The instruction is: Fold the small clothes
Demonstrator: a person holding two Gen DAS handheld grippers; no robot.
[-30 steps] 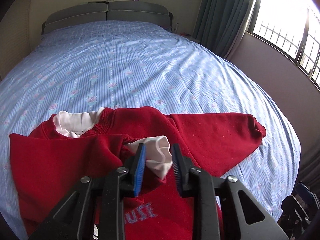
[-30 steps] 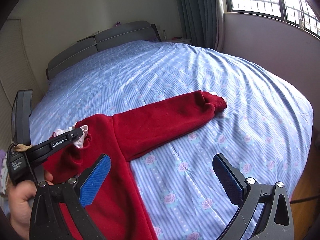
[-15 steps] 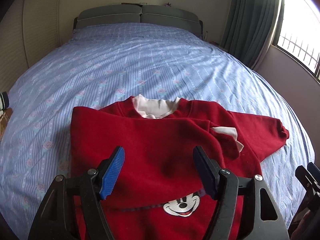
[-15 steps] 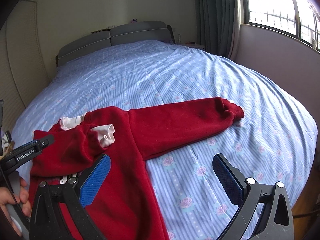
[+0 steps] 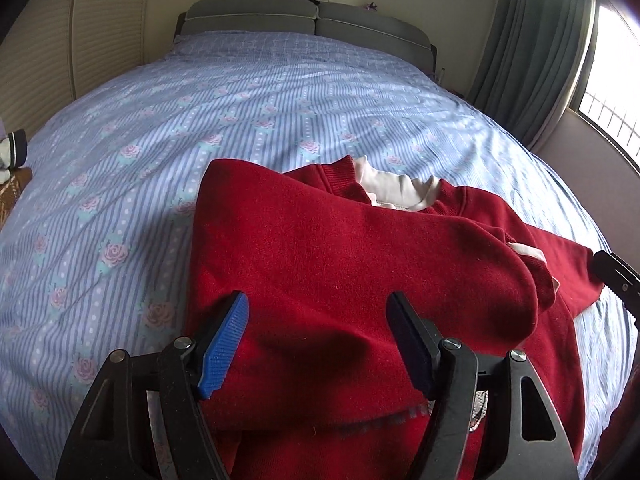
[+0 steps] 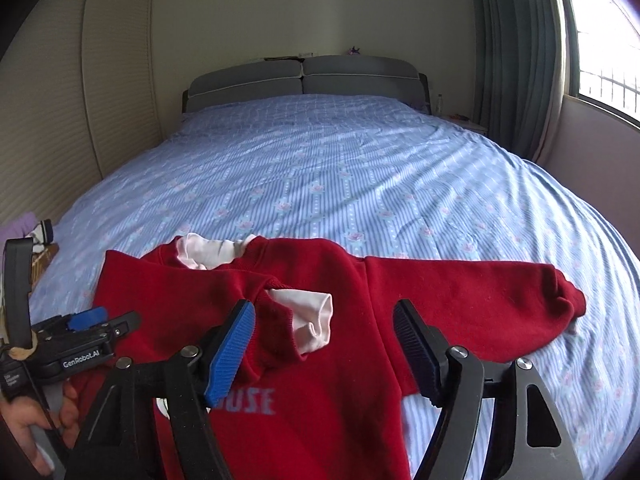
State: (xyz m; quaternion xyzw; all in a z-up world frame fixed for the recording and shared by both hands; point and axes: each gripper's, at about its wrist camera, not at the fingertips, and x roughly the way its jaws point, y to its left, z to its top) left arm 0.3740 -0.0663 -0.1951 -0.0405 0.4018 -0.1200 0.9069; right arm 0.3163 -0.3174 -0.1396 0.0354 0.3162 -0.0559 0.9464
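A wide bed covered in a pale blue rose-print striped sheet (image 6: 360, 184) fills the room, with a grey padded headboard (image 6: 304, 76) ahead and teal curtains (image 6: 516, 60) to the right. The red fleece sweatshirt (image 6: 320, 400) lies directly beneath both tools, collar toward the headboard, one sleeve (image 6: 480, 300) stretched rightward. The left gripper (image 5: 320, 344) and right gripper (image 6: 324, 352) both gape wide, holding nothing.
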